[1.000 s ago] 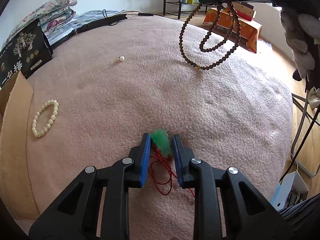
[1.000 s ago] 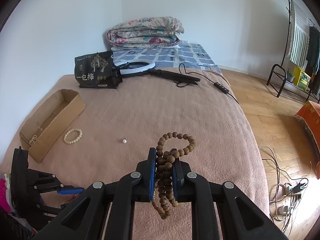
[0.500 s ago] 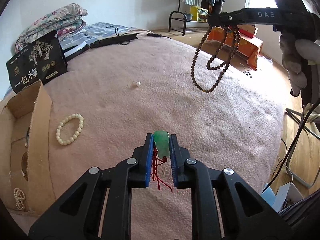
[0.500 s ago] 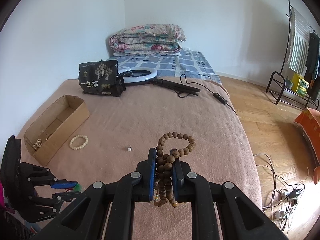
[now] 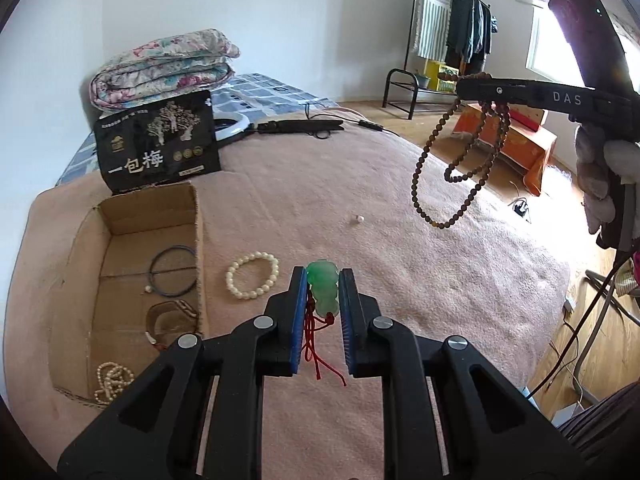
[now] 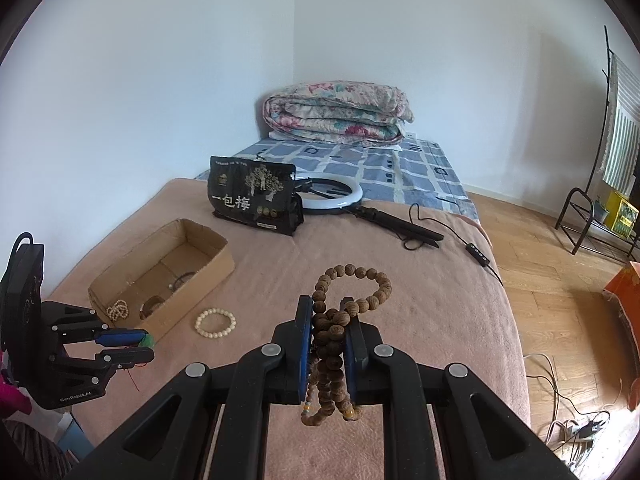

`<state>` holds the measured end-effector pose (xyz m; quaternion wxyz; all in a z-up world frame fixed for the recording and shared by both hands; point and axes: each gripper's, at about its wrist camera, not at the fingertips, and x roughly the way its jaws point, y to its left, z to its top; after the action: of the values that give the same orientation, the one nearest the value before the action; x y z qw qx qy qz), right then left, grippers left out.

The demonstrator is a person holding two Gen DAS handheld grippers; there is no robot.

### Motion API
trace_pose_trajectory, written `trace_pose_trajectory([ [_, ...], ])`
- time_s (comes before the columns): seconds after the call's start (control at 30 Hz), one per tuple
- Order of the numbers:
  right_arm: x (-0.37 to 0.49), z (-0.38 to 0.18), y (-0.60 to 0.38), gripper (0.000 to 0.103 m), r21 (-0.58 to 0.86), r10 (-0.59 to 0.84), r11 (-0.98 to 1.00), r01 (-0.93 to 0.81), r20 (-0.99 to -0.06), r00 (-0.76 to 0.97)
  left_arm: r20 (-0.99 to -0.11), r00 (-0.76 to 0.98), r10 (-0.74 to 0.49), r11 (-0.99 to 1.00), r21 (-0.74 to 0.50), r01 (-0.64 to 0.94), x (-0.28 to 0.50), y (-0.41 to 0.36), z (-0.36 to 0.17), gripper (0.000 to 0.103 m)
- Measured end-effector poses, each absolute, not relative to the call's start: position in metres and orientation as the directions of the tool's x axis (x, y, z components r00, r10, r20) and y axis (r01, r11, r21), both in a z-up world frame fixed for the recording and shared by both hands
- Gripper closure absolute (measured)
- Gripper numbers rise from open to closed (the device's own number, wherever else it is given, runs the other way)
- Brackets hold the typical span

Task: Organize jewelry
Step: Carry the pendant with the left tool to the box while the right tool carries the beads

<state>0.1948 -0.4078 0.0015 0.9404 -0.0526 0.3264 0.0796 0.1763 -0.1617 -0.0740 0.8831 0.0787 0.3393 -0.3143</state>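
Observation:
My left gripper (image 5: 322, 280) is shut on a green jade pendant (image 5: 325, 290) with a red cord, held above the pink blanket. My right gripper (image 6: 327, 320) is shut on a brown wooden bead necklace (image 6: 332, 344) that hangs in loops; it also shows in the left wrist view (image 5: 460, 176). An open cardboard box (image 5: 108, 280) lies to the left and holds a dark bangle (image 5: 174, 276), a brown bracelet and a pearl strand (image 5: 110, 382). A white bead bracelet (image 5: 252, 274) lies beside the box. A single pearl (image 5: 359, 219) lies farther out.
A black tea bag (image 5: 158, 146) stands behind the box. A ring light with its cable (image 6: 332, 196) and a folded quilt (image 6: 336, 112) lie at the back. The blanket edge (image 5: 556, 280) drops to a wooden floor with cables on the right.
My left gripper has lifted the jade pendant off the blanket and swung left toward the box. The right gripper with the bead necklace has also moved closer to the box.

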Motion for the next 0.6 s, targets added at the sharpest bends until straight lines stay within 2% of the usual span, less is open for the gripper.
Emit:
trace_pose_trajectory([
  [0.6, 0.263, 0.015, -0.282, 0.091, -0.013, 0.294, 0.928, -0.373, -0.589, 0.753, -0.63, 0.692, -0.351, 0.904, -0.038, 0.425, 0.209, -0.037, -0.066, 0.089],
])
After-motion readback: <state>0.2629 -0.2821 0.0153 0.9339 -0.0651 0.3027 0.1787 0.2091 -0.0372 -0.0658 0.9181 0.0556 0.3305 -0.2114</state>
